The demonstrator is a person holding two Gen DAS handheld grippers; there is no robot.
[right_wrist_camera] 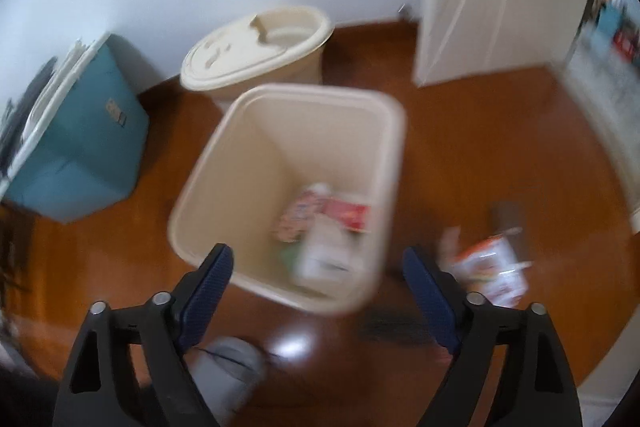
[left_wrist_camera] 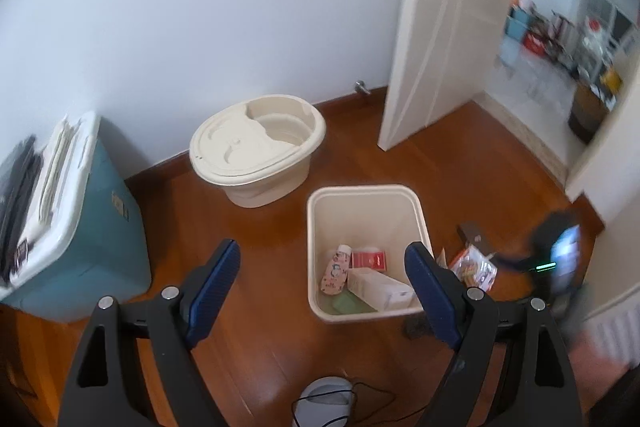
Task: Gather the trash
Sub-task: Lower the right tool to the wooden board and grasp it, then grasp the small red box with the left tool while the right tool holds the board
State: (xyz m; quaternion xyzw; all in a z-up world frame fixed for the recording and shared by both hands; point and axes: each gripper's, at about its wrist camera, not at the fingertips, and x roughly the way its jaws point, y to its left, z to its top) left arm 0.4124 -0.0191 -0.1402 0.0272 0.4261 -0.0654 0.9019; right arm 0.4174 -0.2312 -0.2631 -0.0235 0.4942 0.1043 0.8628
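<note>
Two grippers are hanging over the floor, both with jaws spread wide and nothing between them. The bin [left_wrist_camera: 366, 251] is already holding several pieces: a pink bottle [left_wrist_camera: 336, 269], a red box [left_wrist_camera: 370, 259] and a white carton [left_wrist_camera: 378, 289]. So the job looks partly done, and I judge the step in hand to be going for the next piece left on the floor.

That piece is the wrapper [right_wrist_camera: 490, 269], lying on the wood just right of the bin. In the right wrist view the right gripper [right_wrist_camera: 316, 297] is pointing down at the bin's near edge, and the wrapper is sitting outside its right finger, not between the two. The view is smeared, so how near the wrapper the finger comes I cannot tell. A dark flat scrap [left_wrist_camera: 476, 237] is lying beyond the wrapper, and something dark is lying by the bin's near right corner.

The left gripper [left_wrist_camera: 320, 291] is aiming at the floor just left of the bin and looks idle.

Next, I think, the right gripper is needing to swing right until the wrapper sits between its fingers, then drop low, since the wrapper is thin and flat against the floor and may slip from a shallow pinch.
</note>
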